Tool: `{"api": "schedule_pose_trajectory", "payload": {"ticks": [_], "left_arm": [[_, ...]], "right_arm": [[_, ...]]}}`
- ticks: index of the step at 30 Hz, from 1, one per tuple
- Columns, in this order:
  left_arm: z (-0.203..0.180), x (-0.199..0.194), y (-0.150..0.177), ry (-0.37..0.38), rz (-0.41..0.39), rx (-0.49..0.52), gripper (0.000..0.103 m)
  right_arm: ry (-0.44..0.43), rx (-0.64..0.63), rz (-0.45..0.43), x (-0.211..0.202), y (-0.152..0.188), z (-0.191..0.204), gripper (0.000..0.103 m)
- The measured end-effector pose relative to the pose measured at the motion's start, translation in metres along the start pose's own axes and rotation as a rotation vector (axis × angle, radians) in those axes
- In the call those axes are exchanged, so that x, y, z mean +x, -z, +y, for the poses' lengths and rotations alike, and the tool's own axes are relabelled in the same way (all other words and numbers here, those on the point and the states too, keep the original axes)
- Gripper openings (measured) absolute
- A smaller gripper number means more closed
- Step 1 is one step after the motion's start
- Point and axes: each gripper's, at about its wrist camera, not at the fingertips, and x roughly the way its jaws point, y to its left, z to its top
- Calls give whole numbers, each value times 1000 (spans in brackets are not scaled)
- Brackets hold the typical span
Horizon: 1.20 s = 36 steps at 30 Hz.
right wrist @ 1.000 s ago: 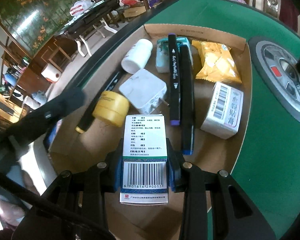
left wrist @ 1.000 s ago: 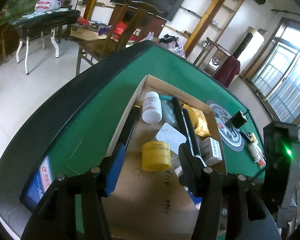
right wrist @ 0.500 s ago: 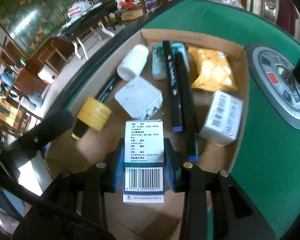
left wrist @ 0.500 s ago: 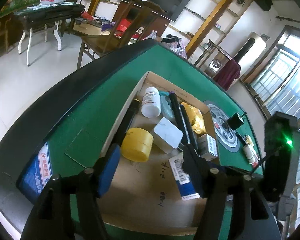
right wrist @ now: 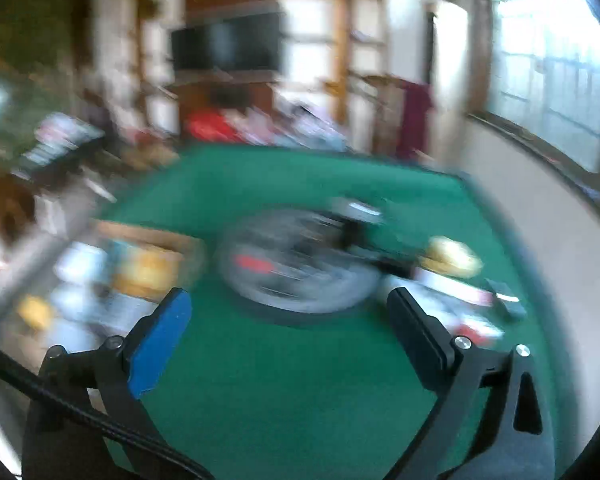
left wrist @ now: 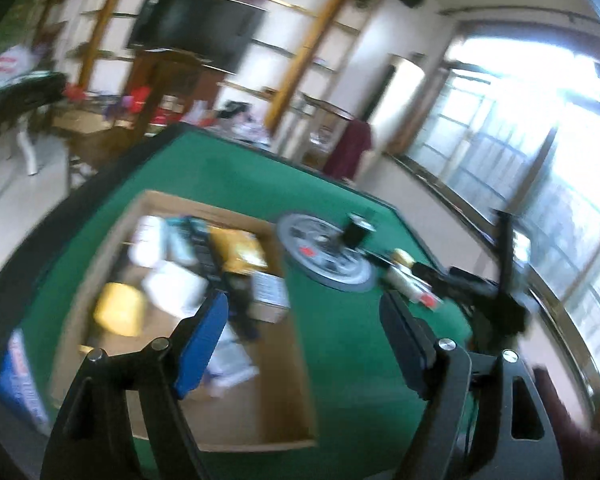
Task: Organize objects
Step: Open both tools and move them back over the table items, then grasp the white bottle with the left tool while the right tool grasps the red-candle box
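You've got the green table (left wrist: 340,344) filling most of both views, w/ the cardboard tray (left wrist: 236,420) at about 8 o'clock in the left wrist view and at 9 o'clock, badly smeared, in the right wrist view (right wrist: 156,240). Round grey disc (left wrist: 324,252) sits on the felt just past the tray's right wall, approx center of frame; in the right view it's dead ahead at 12 o'clock of the claw (right wrist: 296,268). Inside the tray, all blurred: yellow packet (left wrist: 240,250) toward the far wall, white flat block (left wrist: 176,292) nearer, yellow round tub (left wrist: 118,312) at the left side, small barcode box (left wrist: 268,298) against the right wall, and the white medicine box (left wrist: 230,360) lying loose on the tray floor, nearest you. A few small items lie at 3 o'clock beyond the disc, too blurred to name. Your left claw (left wrist: 304,344) is wide, jaws just been opening, nothing btwn them; it hangs over the tray's right wall. Your right claw (right wrist: 284,332) is at full spread, jaws just opened, empty, over bare felt.
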Motion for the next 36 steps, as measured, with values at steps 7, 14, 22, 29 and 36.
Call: {"api": "schedule_pose_trajectory", "payload": {"ticks": [7,14,22,29,36], "left_arm": [[-28,33,11,22,113,23,73],[-39,38,17,-10,140,20,73],[-51,57,18,-15,186,35,73],[-71,87,11,-12,224,46,73],[-121,119,-18,-18,181,228,73]], "right_arm": [[-41,273,126,47,-13,-126,98],[-135,353,257,101,0,-157,98],[-534,411,292,89,29,-126,98],[-281,253,258,78,34,-98,97],[-91,174,262,102,28,-84,28]]}}
